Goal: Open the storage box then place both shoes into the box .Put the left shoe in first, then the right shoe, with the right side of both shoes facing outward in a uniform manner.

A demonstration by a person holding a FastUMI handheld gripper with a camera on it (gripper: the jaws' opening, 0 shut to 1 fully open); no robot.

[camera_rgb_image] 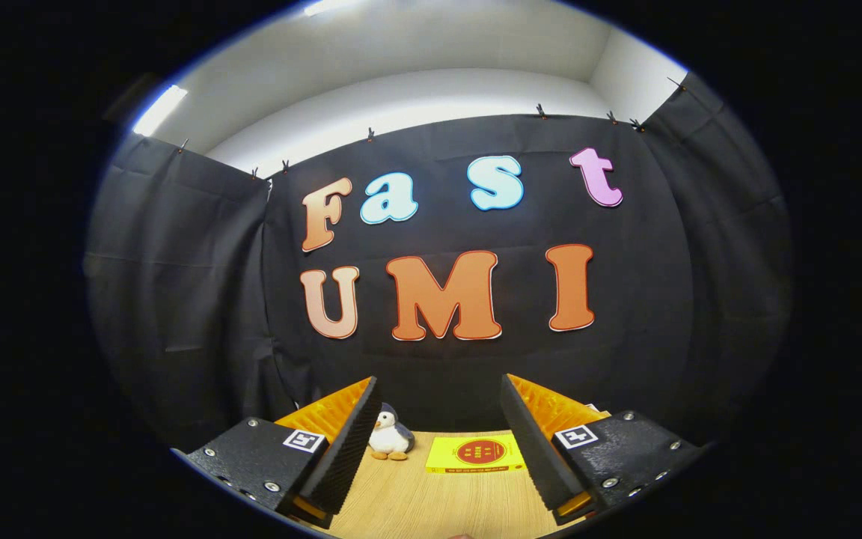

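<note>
My gripper (438, 419) stands open above a wooden table (431, 501), its two fingers wide apart with nothing between them. It is raised and tilted up toward the booth's back wall. Beyond the fingers, near the far edge of the table, lie a small penguin plush toy (390, 436) and a flat yellow box (474, 454) with a red round mark on top.
The black cloth wall (176, 299) closes off the back and both sides of the table. Above it runs a white wall with a strip light (159, 109) at the upper left.
</note>
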